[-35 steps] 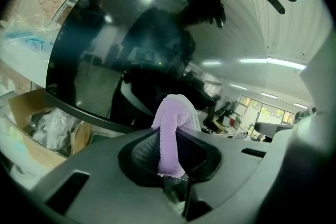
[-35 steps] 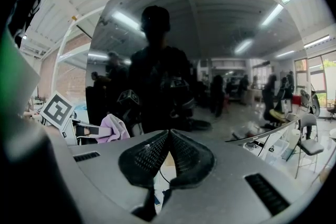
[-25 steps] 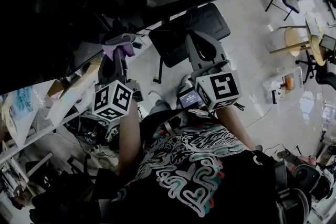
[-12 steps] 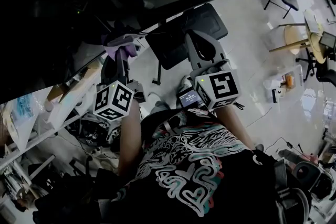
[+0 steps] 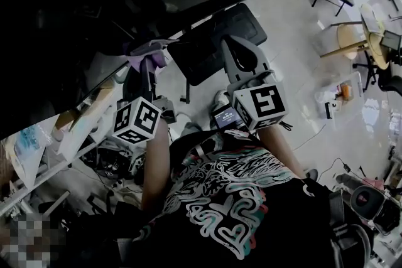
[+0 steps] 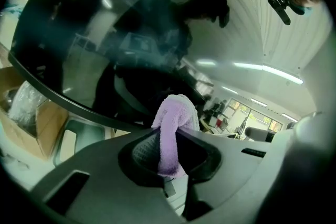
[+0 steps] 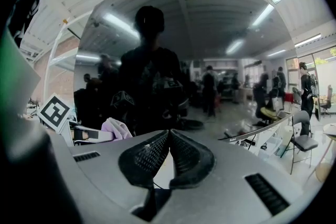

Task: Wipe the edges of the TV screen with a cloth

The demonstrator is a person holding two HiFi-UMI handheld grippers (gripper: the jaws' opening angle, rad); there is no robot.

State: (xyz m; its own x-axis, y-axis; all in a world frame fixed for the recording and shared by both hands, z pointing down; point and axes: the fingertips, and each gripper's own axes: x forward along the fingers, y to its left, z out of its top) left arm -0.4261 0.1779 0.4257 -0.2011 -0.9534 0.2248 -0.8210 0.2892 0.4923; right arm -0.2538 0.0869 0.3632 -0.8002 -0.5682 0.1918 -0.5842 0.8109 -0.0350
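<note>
Note a slight rightward shift of the left gripper (image 6: 169,139) and its cloth (image 6: 177,113) along the lower edge of the TV screen (image 6: 121,23) compared with one second ago. No appreciable shift of the right gripper (image 7: 169,135).

**Jaw state**
- Left jaws: pinching the purple cloth, with a folded lobe protruding past the tips toward the glass.
- Right jaws: pressed together, nothing between them, idle in front of the screen to the right of the left gripper.

**Cloth position**
- At the lower edge of the screen, just beside the frame. Probably touching it, though unconfirmed in the dark head view.

**Likely faults from here**
- Hard contact: with too much push, risk of the bare jaw tips meeting the glass, given the short protruding lobe.
- Cloth slip: possible under drag along the edge, given the narrow pinch on a soft fold.
- Missed strip: likely on any drift above or below the edge line.
- Stray knock: keep the shut right jaws clear of the panel.
</note>
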